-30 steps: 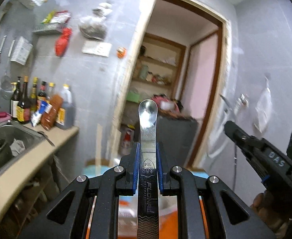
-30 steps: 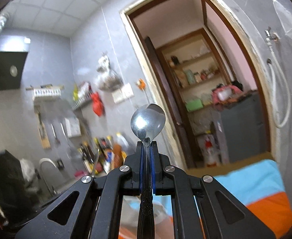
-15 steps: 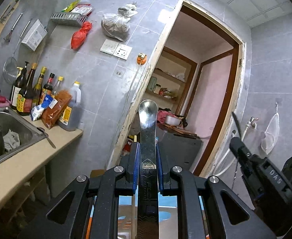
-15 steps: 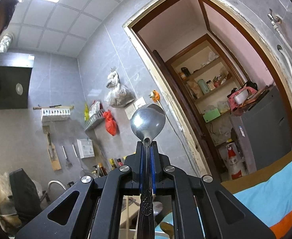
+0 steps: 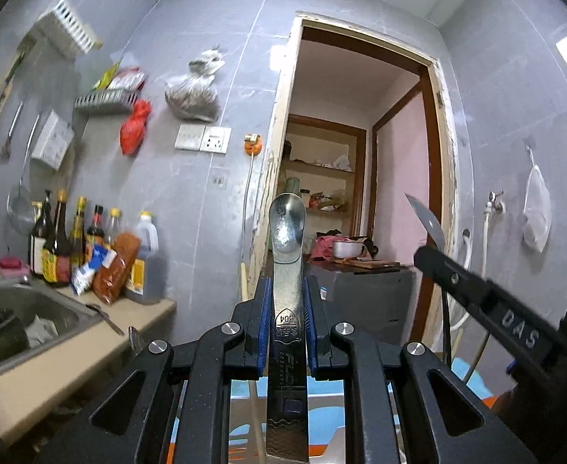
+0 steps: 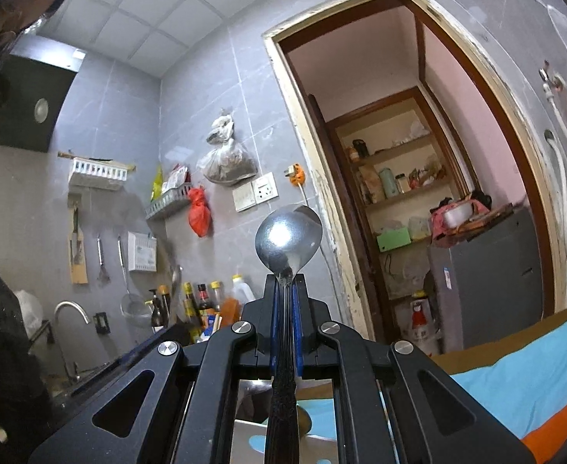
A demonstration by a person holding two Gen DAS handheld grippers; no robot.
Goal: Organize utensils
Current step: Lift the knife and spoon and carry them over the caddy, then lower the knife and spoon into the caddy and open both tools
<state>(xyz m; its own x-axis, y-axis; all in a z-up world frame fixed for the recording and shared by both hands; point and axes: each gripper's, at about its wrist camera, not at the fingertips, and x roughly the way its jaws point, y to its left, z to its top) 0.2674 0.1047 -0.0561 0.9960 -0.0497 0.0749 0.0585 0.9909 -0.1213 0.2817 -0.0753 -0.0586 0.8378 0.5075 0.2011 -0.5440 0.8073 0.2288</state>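
Note:
My left gripper is shut on a flat steel spoon with a wide stamped handle. The spoon points forward and its small bowl stands up toward the doorway. In the right wrist view my right gripper is shut on a round-bowled spoon with a dark patterned handle. The right gripper also shows at the right of the left wrist view. There its spoon's bowl is seen edge-on, apart from the left spoon.
A steel sink and a counter with several bottles lie to the left, with a loose spoon at the counter's edge. A grey cabinet stands in the doorway. Blue and orange cloth lies below right.
Both views have swung and rolled while each spoon stays clamped. In the left wrist view the right gripper has shifted a little left and its spoon's bowl now shows.

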